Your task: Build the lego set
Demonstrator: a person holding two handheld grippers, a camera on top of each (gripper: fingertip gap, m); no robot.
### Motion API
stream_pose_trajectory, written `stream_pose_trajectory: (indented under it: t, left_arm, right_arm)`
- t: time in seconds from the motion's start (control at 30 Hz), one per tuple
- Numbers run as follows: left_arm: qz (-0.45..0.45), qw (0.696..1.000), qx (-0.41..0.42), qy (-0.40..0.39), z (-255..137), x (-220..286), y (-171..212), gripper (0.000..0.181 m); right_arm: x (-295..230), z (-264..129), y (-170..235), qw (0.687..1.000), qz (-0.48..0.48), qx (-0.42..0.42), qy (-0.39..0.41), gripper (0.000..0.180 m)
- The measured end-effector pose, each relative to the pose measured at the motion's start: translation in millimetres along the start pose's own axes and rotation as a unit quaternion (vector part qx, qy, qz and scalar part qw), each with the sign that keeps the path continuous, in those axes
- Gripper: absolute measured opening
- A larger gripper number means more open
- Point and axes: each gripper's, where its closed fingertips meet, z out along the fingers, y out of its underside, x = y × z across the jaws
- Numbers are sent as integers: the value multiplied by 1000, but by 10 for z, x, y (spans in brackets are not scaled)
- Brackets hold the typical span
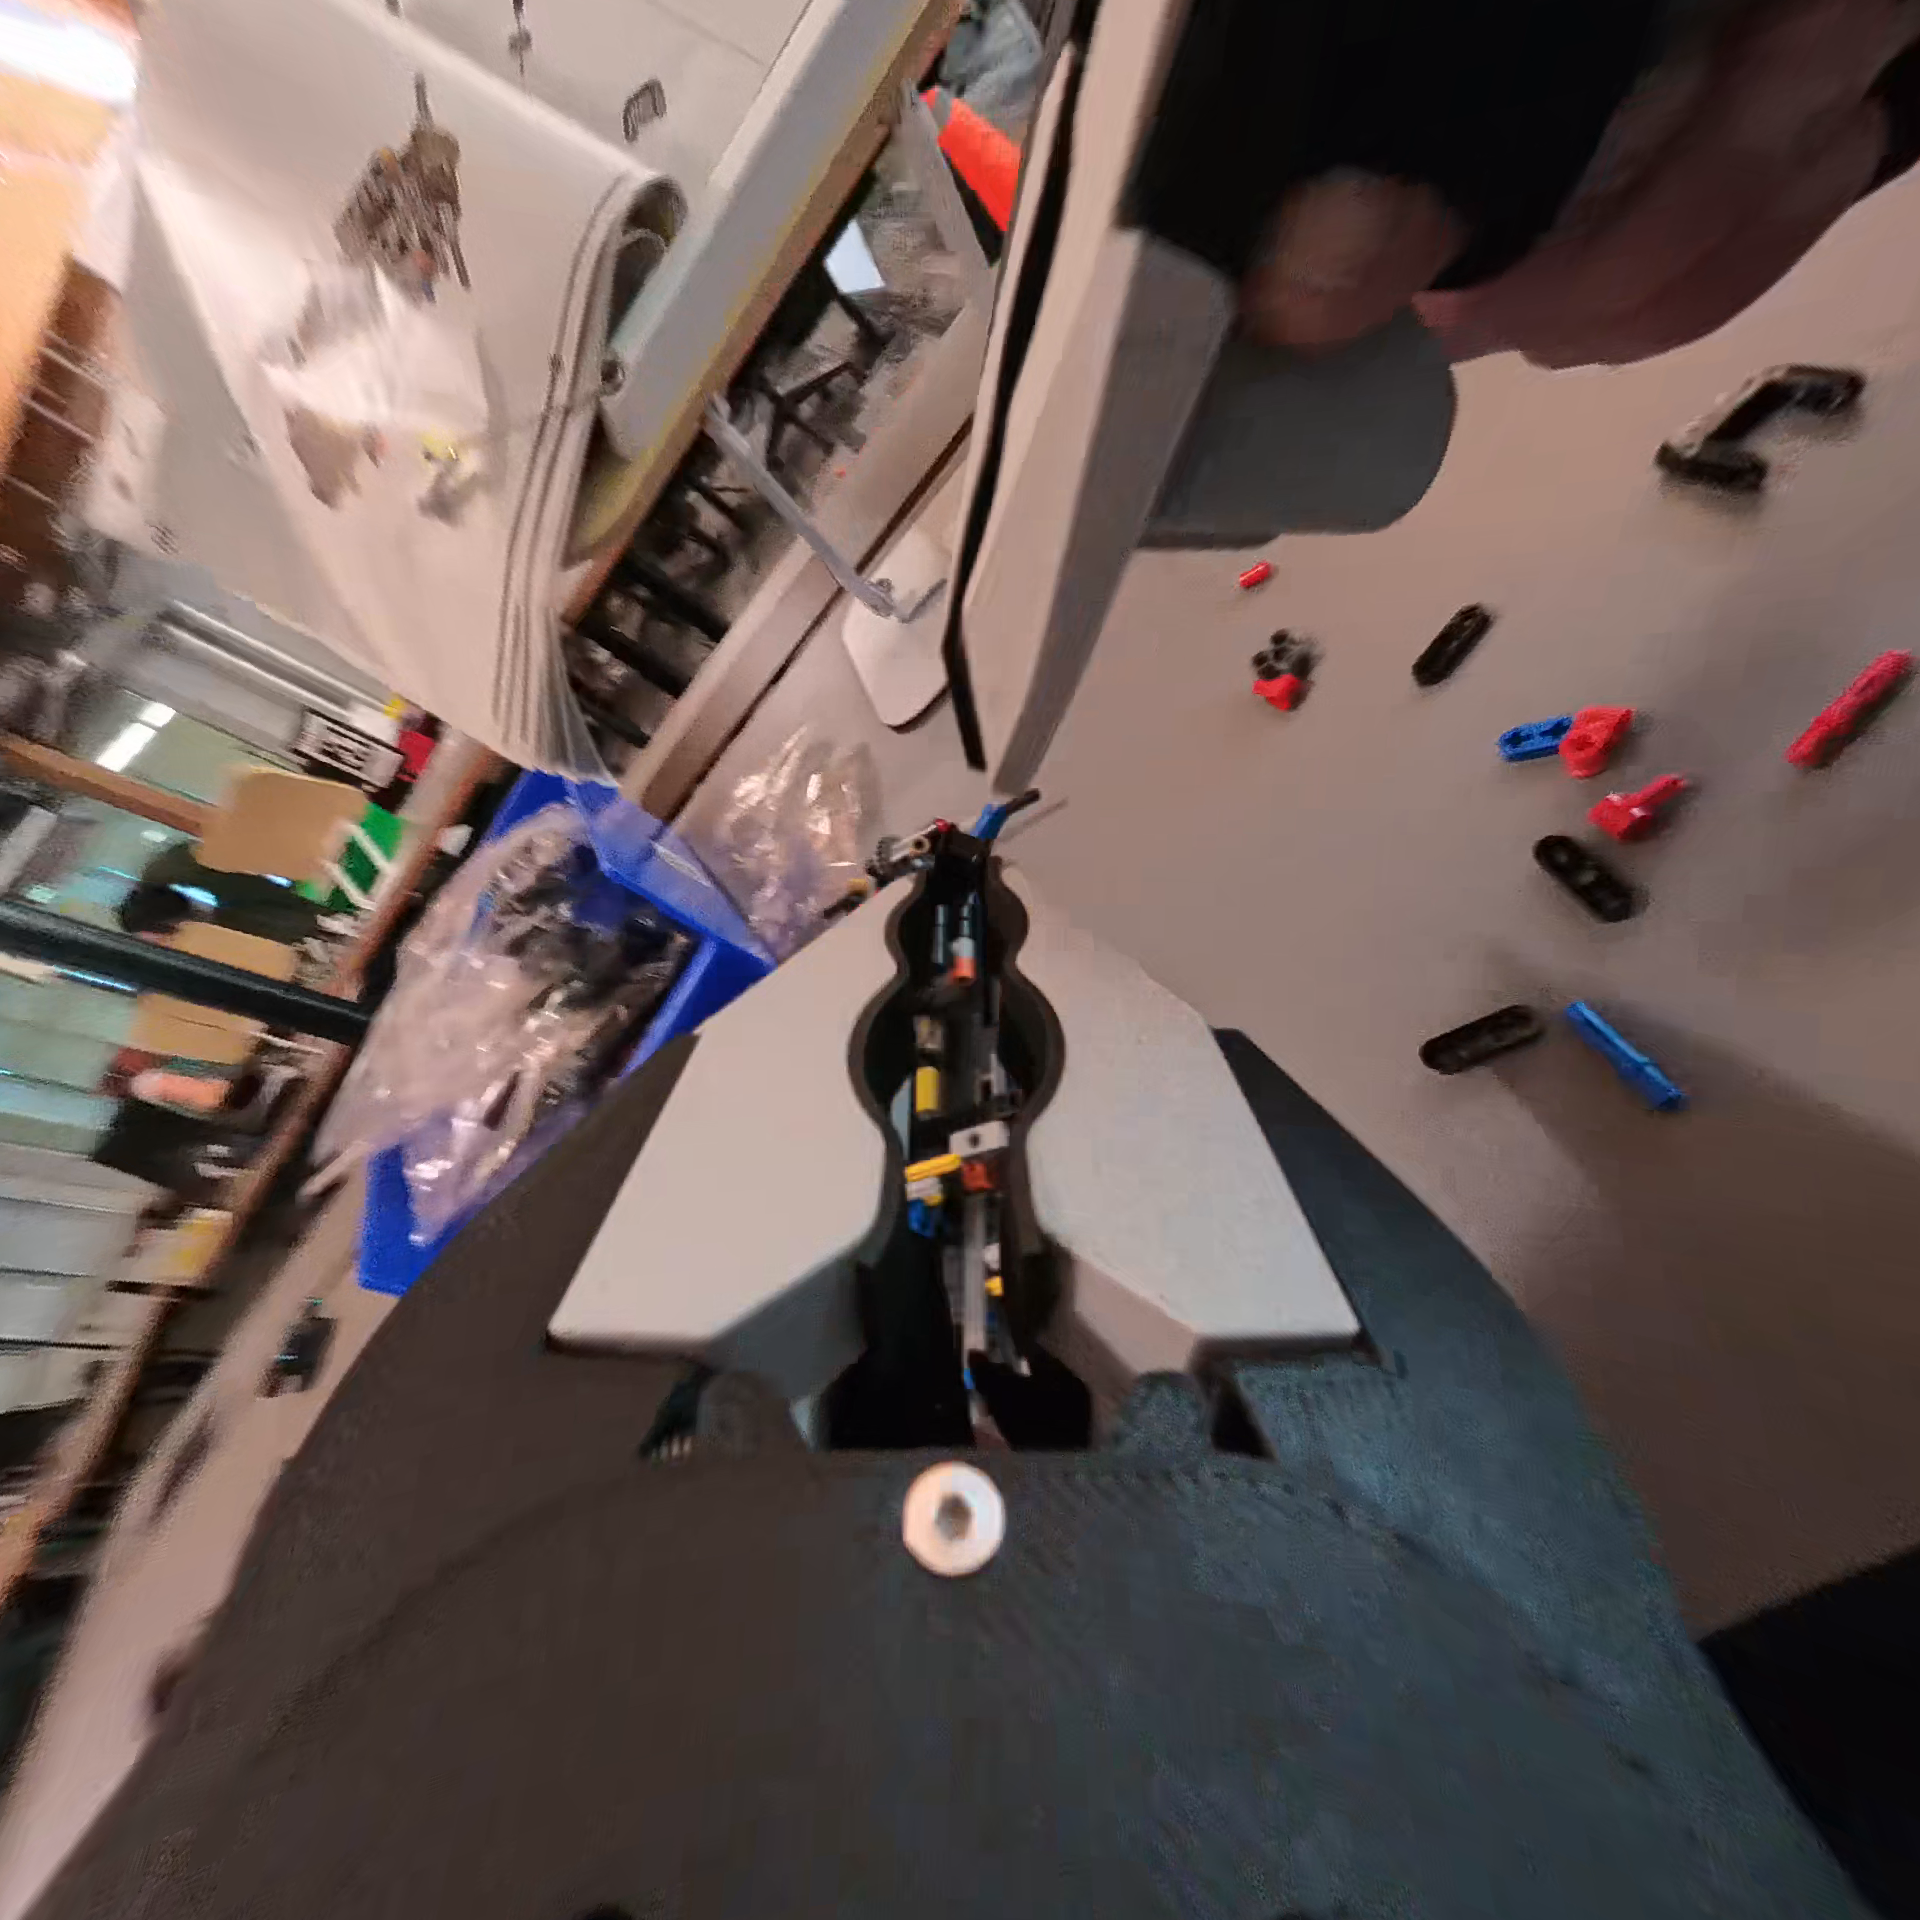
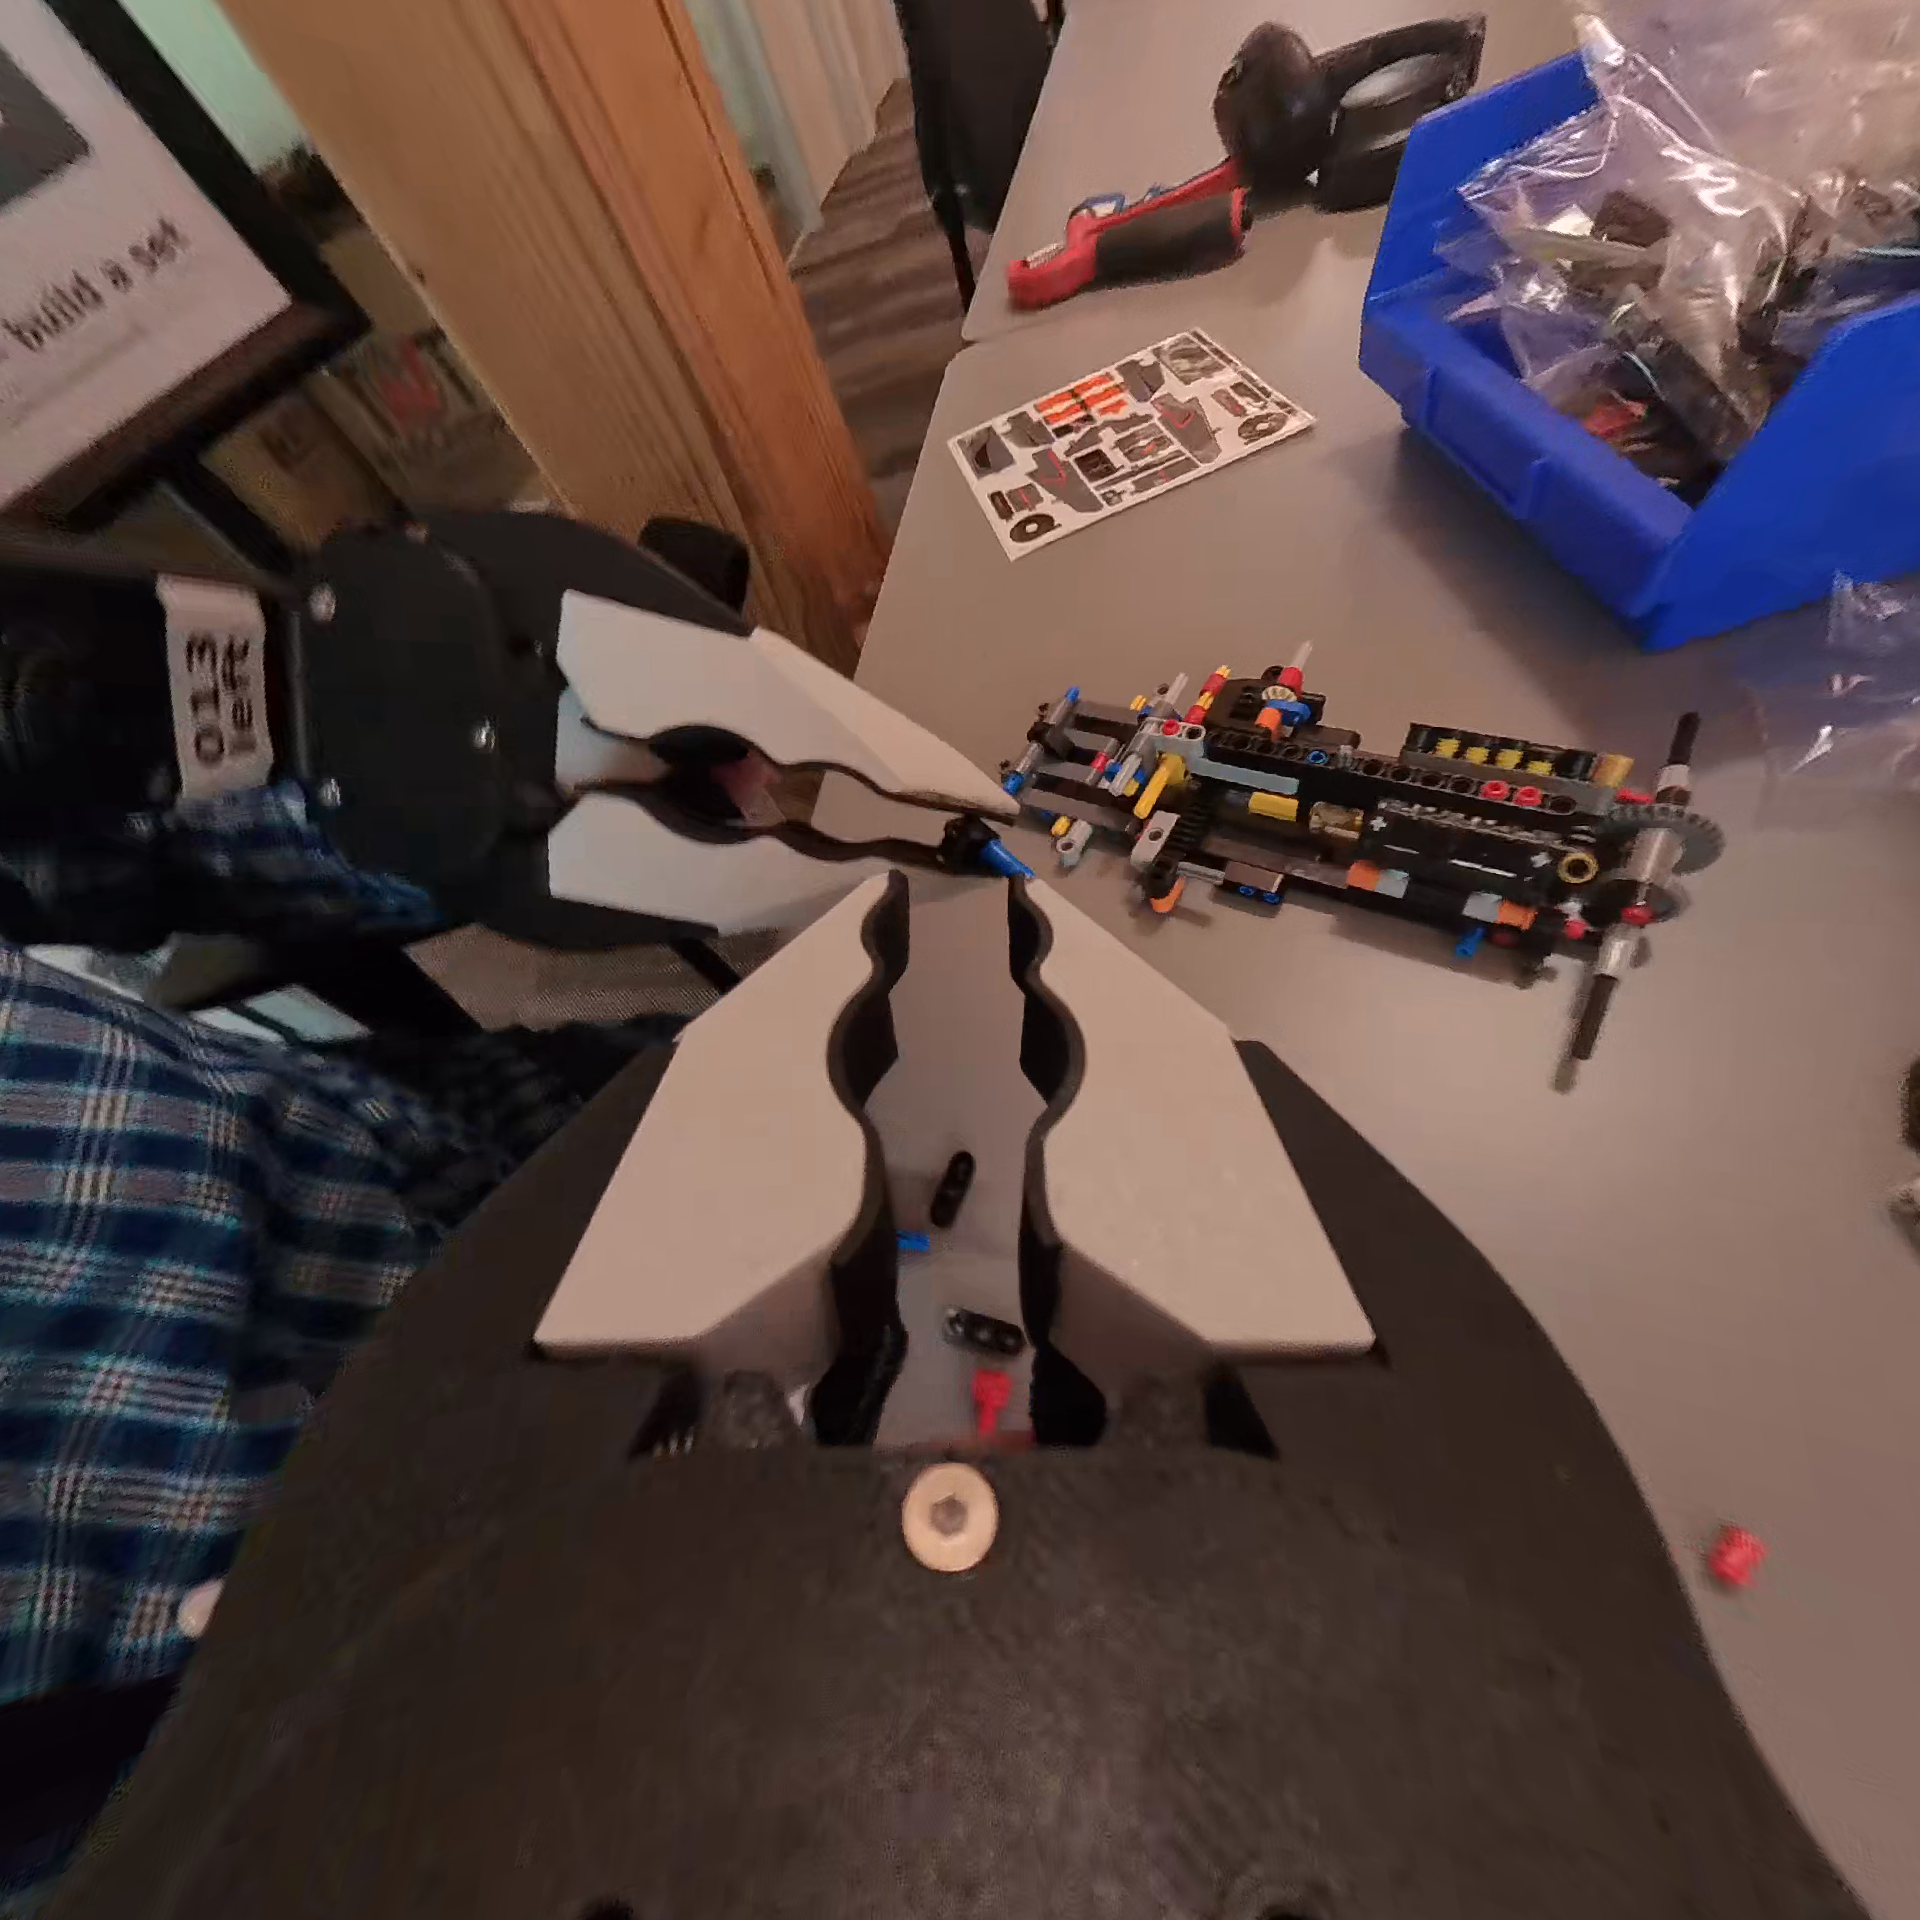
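Note:
The long black Lego chassis [image 2: 1351, 821] with yellow, red and blue pins lies flat on the grey table [image 2: 1299, 1195]. In the left wrist view the chassis [image 1: 961, 1049] shows only through the gap between the fingers. My left gripper [image 1: 961, 873] is shut on a small black piece with a blue pin [image 1: 1000, 818], held at its tips just left of the chassis end. The left gripper [image 2: 977, 821] and that piece [image 2: 982, 844] also show in the right wrist view. My right gripper [image 2: 954, 883] is open and empty, its tips right under the held piece. It shows in the left wrist view [image 1: 1081, 468] too.
Loose red, blue and black pieces [image 1: 1600, 738] lie on the table at the right. A blue bin of plastic bags [image 2: 1538, 457] stands at the back, with a sticker sheet [image 2: 1132, 436] and a red-black tool [image 2: 1132, 239] beside it. An open instruction booklet [image 1: 343, 312] lies nearby. A plaid sleeve [image 2: 156, 1247] is at the left.

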Motion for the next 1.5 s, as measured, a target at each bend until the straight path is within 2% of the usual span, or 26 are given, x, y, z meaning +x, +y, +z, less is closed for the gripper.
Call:
stream_pose_trajectory:
  t: [0.13, 0.3, 0.57, 1.17, 1.5]
  left_arm:
    - [72, 997, -17, -39, 13, -28, -23, 6]
    - [120, 991, -28, -57, 37, -46, -26, 6]
    - [128, 990, -23, -46, 113, -12, -52, 6]
    - [155, 986, -41, -54, 213, 56, -61, 5]
    - [120, 992, -27, -33, 269, 79, -42, 4]
  right_arm:
    - [6, 74, 46, 999, 22, 10, 20, 10]
    - [44, 61, 49, 998, 41, 27, 38, 13]
    - [88, -25, 2, 994, 75, 67, 39, 13]
    - [213, 24, 86, 992, 71, 71, 76, 4]
    - [282, 18, 104, 994, 52, 61, 69, 3]
